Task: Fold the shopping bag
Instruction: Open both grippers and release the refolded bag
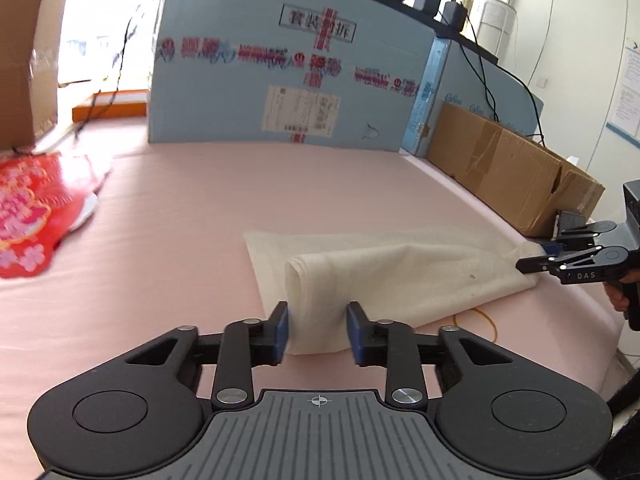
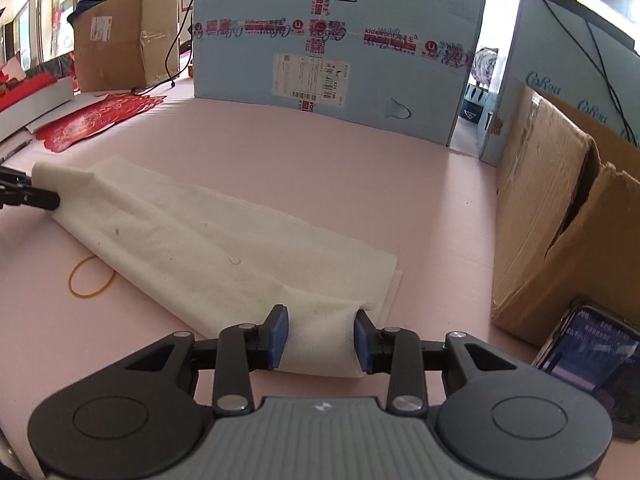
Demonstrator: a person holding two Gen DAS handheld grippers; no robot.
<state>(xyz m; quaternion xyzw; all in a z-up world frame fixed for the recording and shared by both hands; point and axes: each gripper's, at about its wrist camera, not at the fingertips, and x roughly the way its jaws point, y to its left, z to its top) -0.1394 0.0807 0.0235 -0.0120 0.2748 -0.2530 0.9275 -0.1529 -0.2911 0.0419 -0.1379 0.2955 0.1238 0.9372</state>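
Note:
A white fabric shopping bag (image 1: 384, 276) lies on the pink table as a long, loosely rolled strip; it also shows in the right wrist view (image 2: 208, 240). My left gripper (image 1: 317, 330) is closed around one rolled end of the bag, its blue pads (image 1: 282, 334) pressing the cloth from both sides. My right gripper (image 2: 320, 336) is closed around the other rolled end in the same way. The right gripper also shows at the right edge of the left wrist view (image 1: 540, 258). The left gripper shows at the left edge of the right wrist view (image 2: 40, 196).
A yellow rubber band (image 2: 91, 276) lies beside the bag. A large light-blue box (image 1: 288, 76) stands at the back. A brown carton (image 2: 560, 216) and a phone (image 2: 592, 356) sit on the right. Red paper (image 1: 28, 216) and another carton (image 2: 124, 36) are on the left.

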